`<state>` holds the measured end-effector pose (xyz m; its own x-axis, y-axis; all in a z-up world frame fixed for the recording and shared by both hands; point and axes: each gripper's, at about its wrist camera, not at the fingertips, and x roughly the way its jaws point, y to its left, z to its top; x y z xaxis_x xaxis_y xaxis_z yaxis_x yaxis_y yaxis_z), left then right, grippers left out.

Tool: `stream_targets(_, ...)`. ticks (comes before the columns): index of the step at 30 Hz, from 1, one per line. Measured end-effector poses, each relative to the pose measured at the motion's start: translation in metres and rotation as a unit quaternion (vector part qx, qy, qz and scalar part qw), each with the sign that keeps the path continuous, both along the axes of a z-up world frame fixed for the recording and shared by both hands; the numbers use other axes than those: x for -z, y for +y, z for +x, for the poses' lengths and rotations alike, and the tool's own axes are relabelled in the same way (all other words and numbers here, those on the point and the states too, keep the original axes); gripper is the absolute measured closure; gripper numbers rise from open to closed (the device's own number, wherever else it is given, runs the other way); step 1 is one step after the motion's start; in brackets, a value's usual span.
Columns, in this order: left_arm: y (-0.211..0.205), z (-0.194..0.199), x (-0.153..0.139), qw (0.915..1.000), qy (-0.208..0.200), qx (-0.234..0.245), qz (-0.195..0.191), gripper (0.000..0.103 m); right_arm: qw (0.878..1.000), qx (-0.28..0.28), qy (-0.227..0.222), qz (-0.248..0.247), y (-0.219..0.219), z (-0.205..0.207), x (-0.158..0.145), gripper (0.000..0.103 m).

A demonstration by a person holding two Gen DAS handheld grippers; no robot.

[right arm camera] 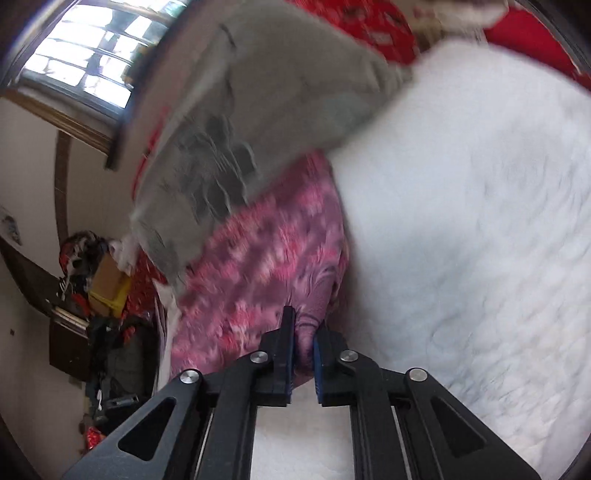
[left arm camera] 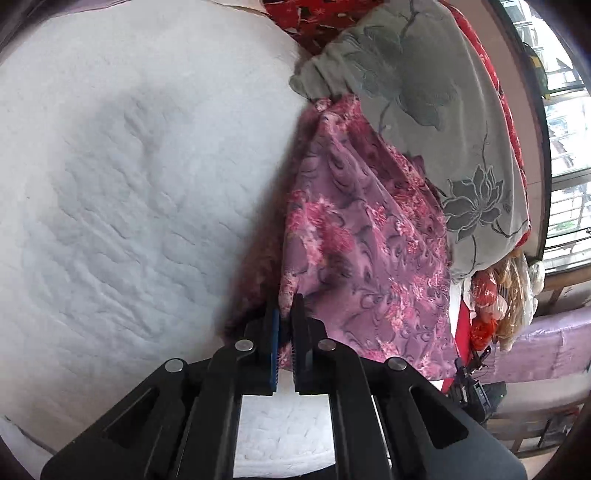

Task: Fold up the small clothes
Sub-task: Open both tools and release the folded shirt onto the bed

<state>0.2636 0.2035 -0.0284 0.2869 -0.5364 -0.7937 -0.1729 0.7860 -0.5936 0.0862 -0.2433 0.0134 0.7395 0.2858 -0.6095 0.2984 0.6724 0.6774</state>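
A purple and pink flowered garment (left arm camera: 354, 236) hangs lifted above the white quilted bed (left arm camera: 129, 184). My left gripper (left arm camera: 285, 314) is shut on its near edge, with cloth pinched between the pads. In the right wrist view the same garment (right arm camera: 258, 266) looks blurred, and my right gripper (right arm camera: 304, 332) is shut on another part of its edge. The cloth stretches from both grippers toward a grey flowered quilt (left arm camera: 424, 96). The garment's far end is hidden under that quilt's edge.
The grey flowered quilt (right arm camera: 258, 92) lies along the bed's side, over red bedding (left arm camera: 325, 14). A barred window (left arm camera: 565, 147) is beyond it. Bags and clutter (left arm camera: 498, 295) stand beside the bed. A cardboard box (right arm camera: 107, 284) and dark furniture stand by the wall.
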Motion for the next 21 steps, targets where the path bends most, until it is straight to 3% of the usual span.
stream_targets(6, 0.006, -0.006, 0.014, 0.9989, 0.022, 0.015, 0.039, 0.100, 0.998, 0.016, 0.055, -0.015, -0.011, -0.012, 0.029, 0.100)
stream_targets(11, 0.017, -0.005, -0.006, 0.9974, 0.002, 0.013, 0.071, 0.100, 0.996, 0.036, 0.080, -0.012, -0.017, -0.014, 0.049, 0.100)
stream_targets(15, 0.024, -0.026, -0.024, 0.9989, -0.028, 0.031, 0.021, 0.100, 0.993, 0.070, 0.091, -0.027, -0.016, -0.021, 0.033, 0.092)
stream_targets(17, 0.017, -0.040, -0.028, 0.9980, -0.039, 0.045, -0.020, 0.098, 0.995, 0.065, 0.066, 0.022, -0.013, -0.033, 0.031, 0.088)
stream_targets(18, 0.011, -0.050, -0.028, 0.9969, -0.045, 0.050, -0.041, 0.094, 0.996, 0.059, 0.058, 0.047, -0.010, -0.037, 0.032, 0.080)
stream_targets(19, 0.006, -0.054, -0.027, 0.9961, -0.047, 0.050, -0.054, 0.083, 0.995, 0.051, 0.054, 0.066, -0.004, -0.041, 0.035, 0.073)
stream_targets(20, 0.000, -0.057, -0.024, 0.9955, -0.046, 0.052, -0.064, 0.074, 0.994, 0.041, 0.055, 0.080, 0.003, -0.043, 0.038, 0.059)
stream_targets(21, -0.009, -0.059, -0.019, 0.9952, -0.043, 0.053, -0.070, 0.059, 0.993, 0.029, 0.059, 0.094, 0.014, -0.043, 0.043, 0.056)
